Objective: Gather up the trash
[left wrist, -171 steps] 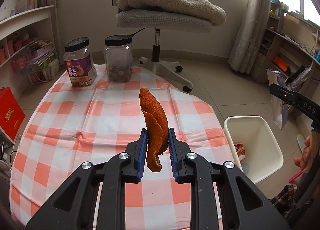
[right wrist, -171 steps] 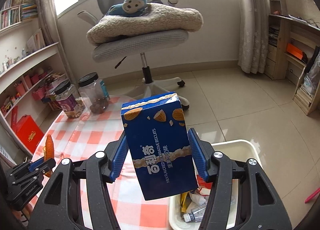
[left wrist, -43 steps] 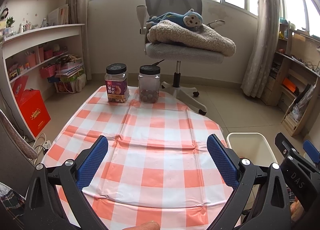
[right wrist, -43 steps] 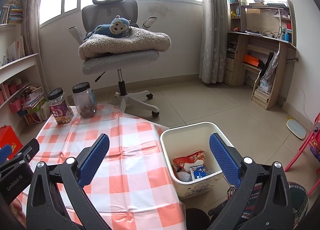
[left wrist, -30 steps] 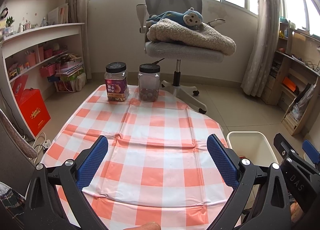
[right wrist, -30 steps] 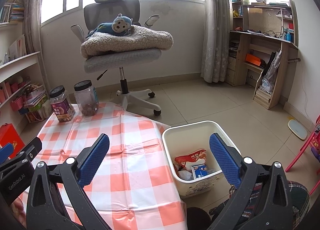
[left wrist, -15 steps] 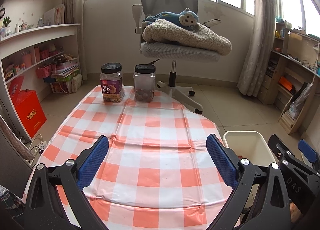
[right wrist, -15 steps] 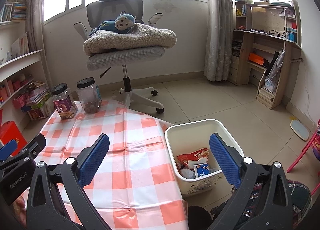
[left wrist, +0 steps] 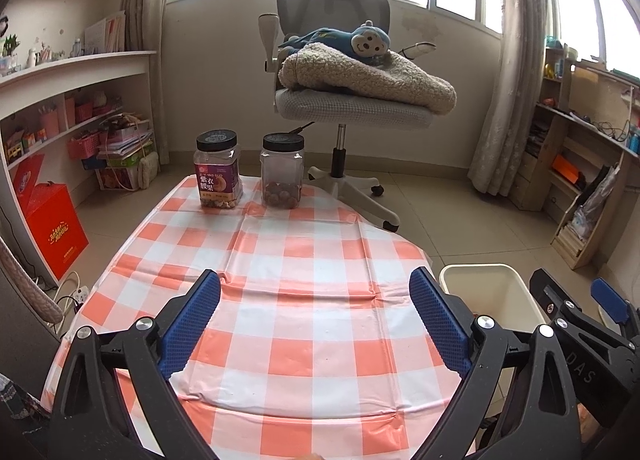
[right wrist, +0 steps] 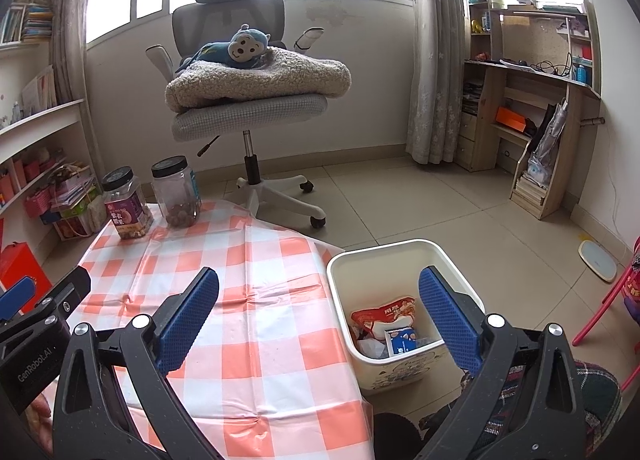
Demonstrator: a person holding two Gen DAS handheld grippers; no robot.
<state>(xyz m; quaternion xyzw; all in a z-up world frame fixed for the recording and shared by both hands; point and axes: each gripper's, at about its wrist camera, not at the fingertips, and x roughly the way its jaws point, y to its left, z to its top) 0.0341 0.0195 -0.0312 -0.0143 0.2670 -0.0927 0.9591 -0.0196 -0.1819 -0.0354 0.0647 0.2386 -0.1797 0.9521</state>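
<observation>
From the left wrist view, the left gripper [left wrist: 314,316] hangs above the orange-and-white checked plastic tablecloth [left wrist: 280,260] with its blue-padded jaws spread wide and nothing between them. No loose trash shows on the cloth. Only two things stand on it, at its far end: a clear plastic jar with a purple label and black lid [left wrist: 218,172] and, just beside it, a clear plastic jar of dark round snacks [left wrist: 281,172]. The cream plastic waste bin [left wrist: 492,292] stands on the floor off the cloth's right edge, nearer the black right gripper [left wrist: 592,324].

From the right wrist view, the right gripper [right wrist: 318,314] is likewise released and empty, straddling the cloth's right edge and the bin. The trash lies inside the bin: a red snack wrapper [right wrist: 386,316], a small blue carton [right wrist: 402,342], pale scraps beneath. Collection looks finished; any further drop would fall to the right hand, which is nearer the bin.
</observation>
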